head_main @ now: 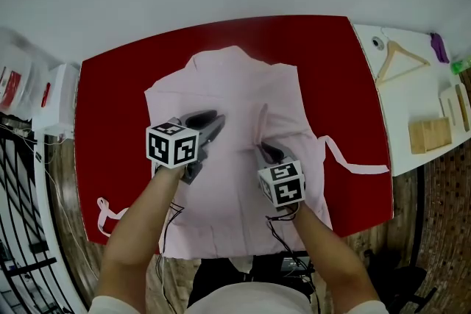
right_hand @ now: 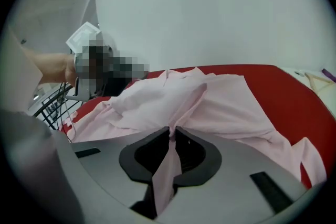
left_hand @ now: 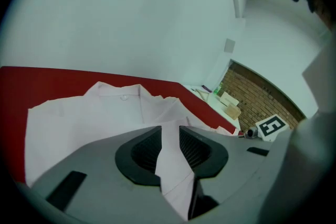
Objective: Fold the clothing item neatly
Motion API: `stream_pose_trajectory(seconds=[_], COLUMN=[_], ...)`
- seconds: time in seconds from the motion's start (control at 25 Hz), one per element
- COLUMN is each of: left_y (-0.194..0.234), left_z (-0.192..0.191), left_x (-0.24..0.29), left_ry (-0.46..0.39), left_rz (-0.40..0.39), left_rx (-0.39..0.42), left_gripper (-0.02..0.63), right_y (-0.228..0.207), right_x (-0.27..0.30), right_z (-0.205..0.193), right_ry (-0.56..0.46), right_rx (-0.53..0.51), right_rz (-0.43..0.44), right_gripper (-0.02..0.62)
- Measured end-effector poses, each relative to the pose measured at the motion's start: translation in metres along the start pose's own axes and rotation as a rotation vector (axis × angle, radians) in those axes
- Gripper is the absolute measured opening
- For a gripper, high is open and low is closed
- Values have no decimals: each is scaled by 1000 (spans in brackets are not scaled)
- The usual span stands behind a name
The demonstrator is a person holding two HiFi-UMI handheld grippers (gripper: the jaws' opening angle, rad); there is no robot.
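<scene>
A pale pink garment (head_main: 235,92) lies spread on the red table (head_main: 118,99), collar (left_hand: 123,93) at the far side. My left gripper (head_main: 215,121) is over its left half. In the left gripper view its jaws (left_hand: 170,136) stand apart, with a strip of the pink cloth (left_hand: 170,165) lying loosely between them. My right gripper (head_main: 263,151) is over the middle right. It is shut on a raised fold of the garment (right_hand: 170,165), which rises in a ridge away from the jaws (right_hand: 173,135). A pink tie (head_main: 357,164) trails off to the right.
A white table (head_main: 412,95) adjoins the right side, carrying a wooden hanger (head_main: 397,59) and wooden blocks (head_main: 429,134). A second pink tie (head_main: 107,213) hangs at the red table's near left corner. A white box (head_main: 55,103) and a black wire rack (head_main: 18,232) stand to the left.
</scene>
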State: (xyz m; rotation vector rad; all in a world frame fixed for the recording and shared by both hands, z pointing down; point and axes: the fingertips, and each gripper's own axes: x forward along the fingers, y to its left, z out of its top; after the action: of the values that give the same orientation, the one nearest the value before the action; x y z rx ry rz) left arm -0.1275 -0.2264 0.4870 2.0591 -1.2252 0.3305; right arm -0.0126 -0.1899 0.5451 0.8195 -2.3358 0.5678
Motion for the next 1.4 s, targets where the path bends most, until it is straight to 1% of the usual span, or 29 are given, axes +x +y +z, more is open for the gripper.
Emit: stream_pose_trajectory(seconds=[0.12,0.28,0.4,0.48,0.56,0.64,0.72,0.84,0.92,1.0,1.12,1.2,1.28,1.4], left_y=[35,83,107,118,126,131,136,139,142,144,146,145,142,132], left_z=[-21,-53,-71,-82,-93,-104,-111,-114,-113,-113,-114,-113,-111,-107], left_x=[-29,-68,-88,-95,-98,-99,-101,-104,-107,-111,-115,-118,-122,-132], left_ry=[30,65,83,105,132,159,176,184,182,172,144,117,95,54], left_rz=[88,195,244,262,275,285,287,268,253,245,237,240,254,262], left_rx=[-11,-77,-119,-145,-170,-190,-205,-215,-218,-221,-235,-239,-221,-190], left_gripper=[94,92,58,36,24,18,12,6,6,6,6,6,6,6], right_y=[-7,-31,-43,-39,-29,-26,-33,-54,-63,-66,-69,-70,-72,-72], right_x=[-2,-16,-25,-24,-11,10,32,50,51,51,50,47,41,31], right_z=[-12,-18,0,24,47,59,57,41,35,34,35,36,40,41], right_ry=[23,25,-13,-52,-67,-40,19,119,143,145,140,122,90,59], right_rx=[18,50,36,-7,-65,-107,-111,-100,-84,-39,30,30,11,0], right_rz=[-8,-69,-98,-87,-53,-38,-52,-93,-85,-63,-61,-79,-102,-110], right_gripper=[37,37,37,37,35,35,34,33,31,28,26,26,26,28])
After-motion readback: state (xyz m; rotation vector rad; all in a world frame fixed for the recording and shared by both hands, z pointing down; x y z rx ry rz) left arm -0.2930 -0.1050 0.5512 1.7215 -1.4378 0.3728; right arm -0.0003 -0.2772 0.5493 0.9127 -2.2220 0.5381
